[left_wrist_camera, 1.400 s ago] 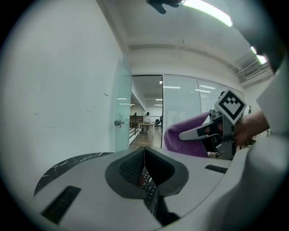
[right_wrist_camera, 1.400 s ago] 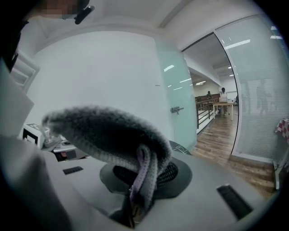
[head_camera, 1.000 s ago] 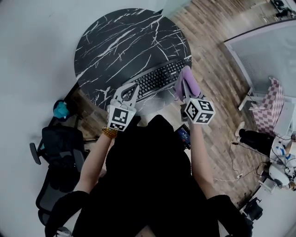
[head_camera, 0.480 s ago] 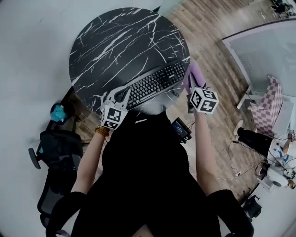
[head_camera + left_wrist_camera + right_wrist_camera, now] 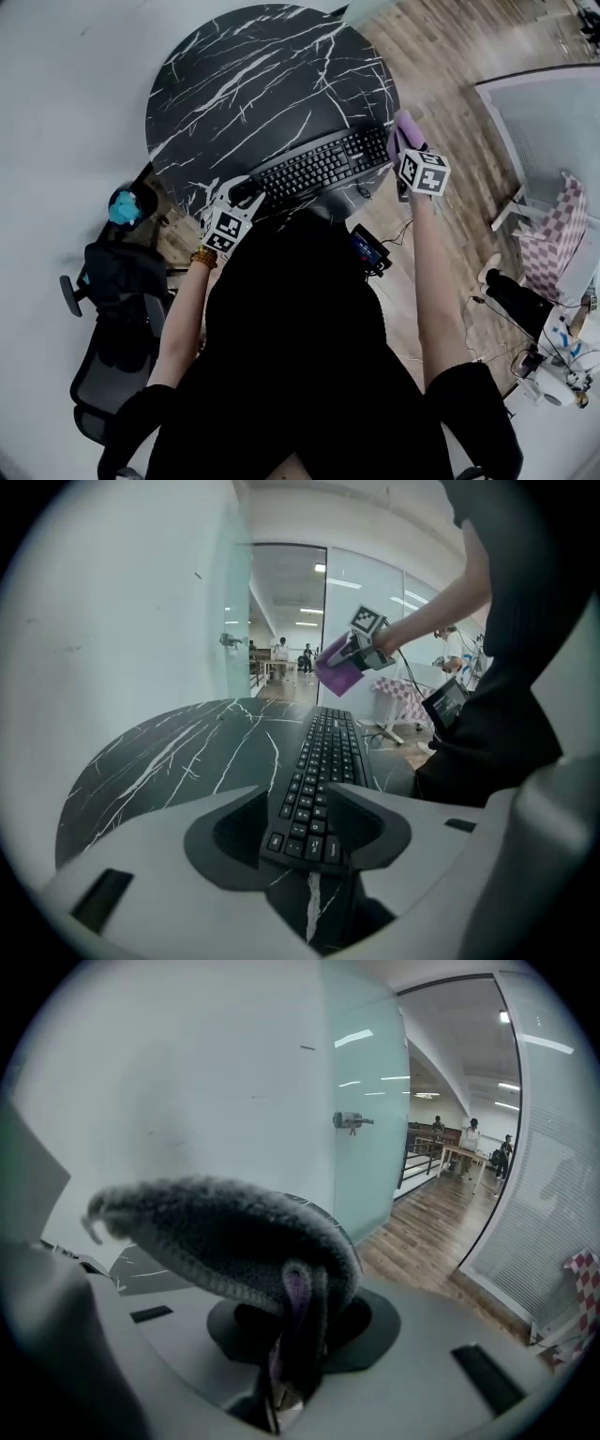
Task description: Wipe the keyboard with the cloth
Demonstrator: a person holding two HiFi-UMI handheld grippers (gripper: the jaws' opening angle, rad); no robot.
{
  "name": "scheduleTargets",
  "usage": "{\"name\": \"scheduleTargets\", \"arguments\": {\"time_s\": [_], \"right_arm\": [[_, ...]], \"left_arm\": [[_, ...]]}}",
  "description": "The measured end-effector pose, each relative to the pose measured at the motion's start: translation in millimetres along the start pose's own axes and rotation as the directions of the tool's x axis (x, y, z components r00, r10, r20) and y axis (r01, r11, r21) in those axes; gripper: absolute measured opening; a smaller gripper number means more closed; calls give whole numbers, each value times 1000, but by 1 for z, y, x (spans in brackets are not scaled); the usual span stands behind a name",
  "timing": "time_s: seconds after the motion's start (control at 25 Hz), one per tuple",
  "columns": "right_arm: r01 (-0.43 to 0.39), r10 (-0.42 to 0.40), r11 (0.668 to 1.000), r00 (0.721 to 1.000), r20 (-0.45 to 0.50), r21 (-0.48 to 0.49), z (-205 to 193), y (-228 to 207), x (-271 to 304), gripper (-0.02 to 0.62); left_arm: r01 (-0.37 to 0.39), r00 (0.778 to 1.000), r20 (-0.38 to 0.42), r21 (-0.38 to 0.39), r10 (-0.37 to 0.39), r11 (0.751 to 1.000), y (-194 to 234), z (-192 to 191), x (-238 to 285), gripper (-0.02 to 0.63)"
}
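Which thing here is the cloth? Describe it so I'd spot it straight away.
Find the round black table with white marble veins; a black keyboard lies along its near edge. At the keyboard's right end, the right gripper is shut on the cloth. It is the only soft, purple thing among the black and white around it.

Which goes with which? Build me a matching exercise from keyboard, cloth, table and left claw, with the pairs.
1 keyboard
2 cloth
3 table
4 left claw

A black with white veins
B open
C pinched in the right claw
D lying along the table's near edge

Pairs: 1-D, 2-C, 3-A, 4-B. The left claw's jaws have just been opening, with the keyboard's end between them.
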State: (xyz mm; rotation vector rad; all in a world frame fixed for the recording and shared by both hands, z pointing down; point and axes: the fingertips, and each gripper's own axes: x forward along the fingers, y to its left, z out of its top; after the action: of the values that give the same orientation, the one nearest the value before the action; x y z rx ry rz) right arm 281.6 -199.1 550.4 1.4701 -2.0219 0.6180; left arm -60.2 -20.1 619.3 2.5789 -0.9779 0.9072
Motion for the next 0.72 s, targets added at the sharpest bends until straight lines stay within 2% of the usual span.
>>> {"name": "scheduleTargets", "arguments": {"time_s": [0.08, 0.24, 0.4, 0.56, 0.72], "right_arm": [[-8, 8, 1000, 1000, -23, -17, -4, -6, 14, 72], [-12, 9, 999, 997, -83, -41, -19, -15, 33, 72], [8, -12, 1000, 991, -133, -30, -35, -23, 45, 72], [20, -23, 1000, 988, -152, -17, -39, -27, 59, 72], [-15, 16, 1000, 981, -191, 6, -48, -20, 72, 72]], "left_arm": [[11, 999, -33, 34, -10, 999, -3, -9, 8, 226], [77, 991, -121, 104, -64, 992, -17, -29, 21, 270], [128, 973, -206, 110, -103, 986, -28, -49, 30, 296], [134, 967, -231, 106, -107, 985, -32, -56, 36, 301], [132, 966, -236, 105, -104, 986, -34, -57, 35, 302]]}}
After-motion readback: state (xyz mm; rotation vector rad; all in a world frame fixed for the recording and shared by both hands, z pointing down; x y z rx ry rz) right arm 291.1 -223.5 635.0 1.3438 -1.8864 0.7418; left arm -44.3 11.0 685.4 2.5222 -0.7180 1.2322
